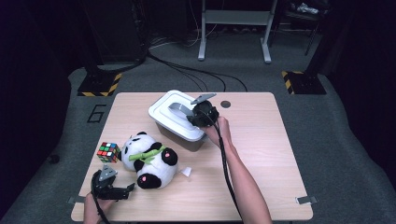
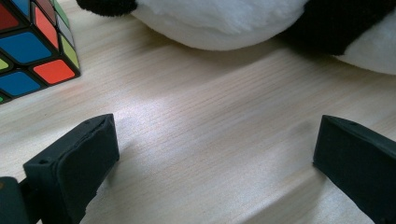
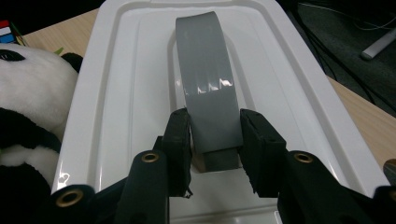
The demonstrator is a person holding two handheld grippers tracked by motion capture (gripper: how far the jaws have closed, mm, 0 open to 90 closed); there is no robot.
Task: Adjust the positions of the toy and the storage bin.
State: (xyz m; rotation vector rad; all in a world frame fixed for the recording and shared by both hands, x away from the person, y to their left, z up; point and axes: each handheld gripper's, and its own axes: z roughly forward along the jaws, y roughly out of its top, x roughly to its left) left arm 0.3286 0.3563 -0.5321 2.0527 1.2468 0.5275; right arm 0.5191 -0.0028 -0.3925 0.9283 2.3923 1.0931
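— Right gripper view: what's the right gripper (image 3: 214,144) doing?
— Its jaws are clamped on the grey handle (image 3: 205,79) of the white lid (image 3: 116,93), which sits on the box (image 1: 180,137).
— And the left gripper (image 2: 215,163)?
— Jaws spread wide, holding nothing, low over the table (image 2: 201,116), nearer the person than the box, by the panda (image 1: 148,161) and cube (image 1: 108,152).

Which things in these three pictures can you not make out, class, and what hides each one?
- Inside of the storage box: hidden by its white lid in the high view.
- Near end of the grey handle: covered by the right claw in the right gripper view.
- Rubik's cube and panda plush: cut off by the frame edges in the left gripper view.
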